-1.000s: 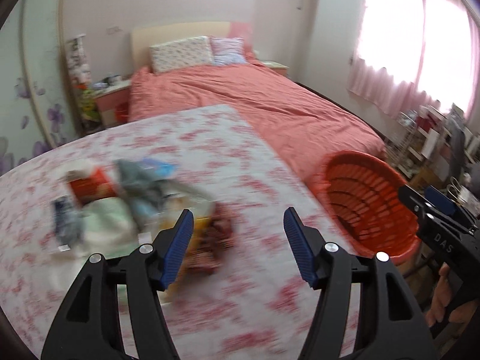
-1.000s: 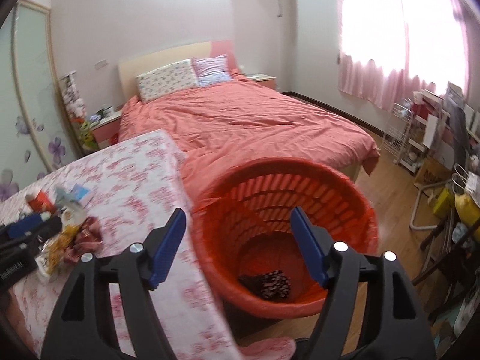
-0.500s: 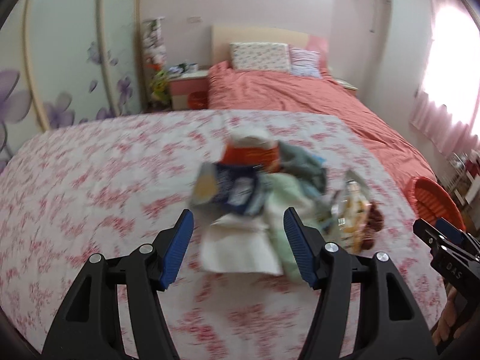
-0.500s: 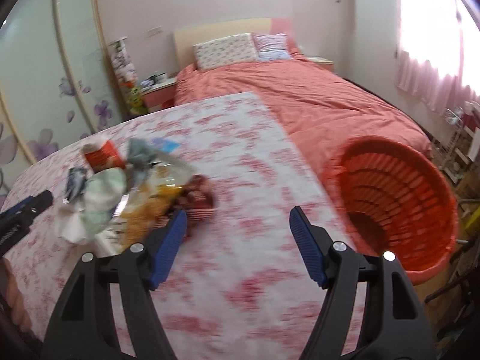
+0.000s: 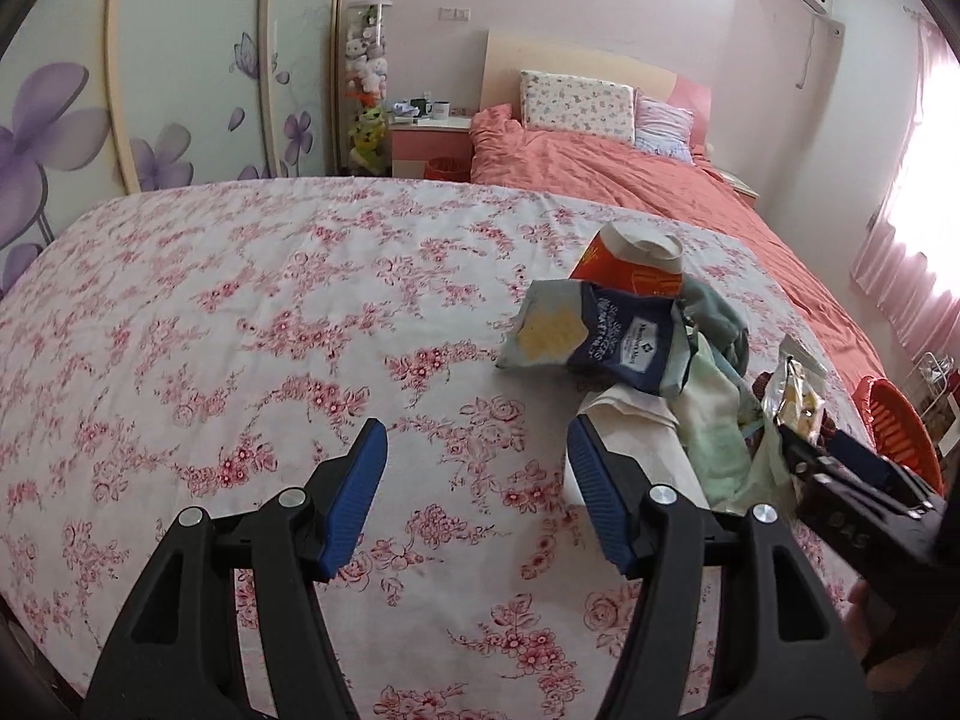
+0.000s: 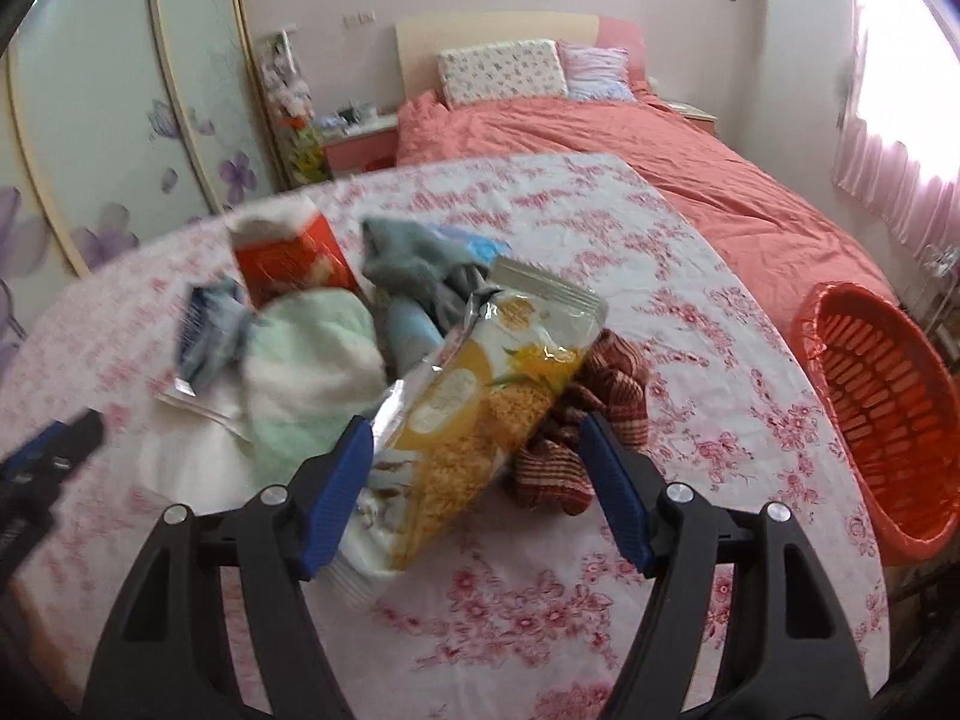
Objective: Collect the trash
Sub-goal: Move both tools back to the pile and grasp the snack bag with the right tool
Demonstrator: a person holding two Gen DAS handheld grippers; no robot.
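Hovering over the floral-clothed table (image 5: 240, 300), we see both tongs spread apart, empty. Left tongs (image 5: 477, 456) sit above bare cloth, with the blue chip bag (image 5: 594, 336) at 1 o'clock. Right tongs (image 6: 474, 450) straddle the yellow snack bag (image 6: 480, 408) without pressing it. Orange basket (image 6: 882, 420) lies at 3 o'clock.

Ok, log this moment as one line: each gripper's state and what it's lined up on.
left gripper: open, empty, over floral tablecloth | right gripper: open, yellow snack bag between jaws, not gripped | orange basket: beside table
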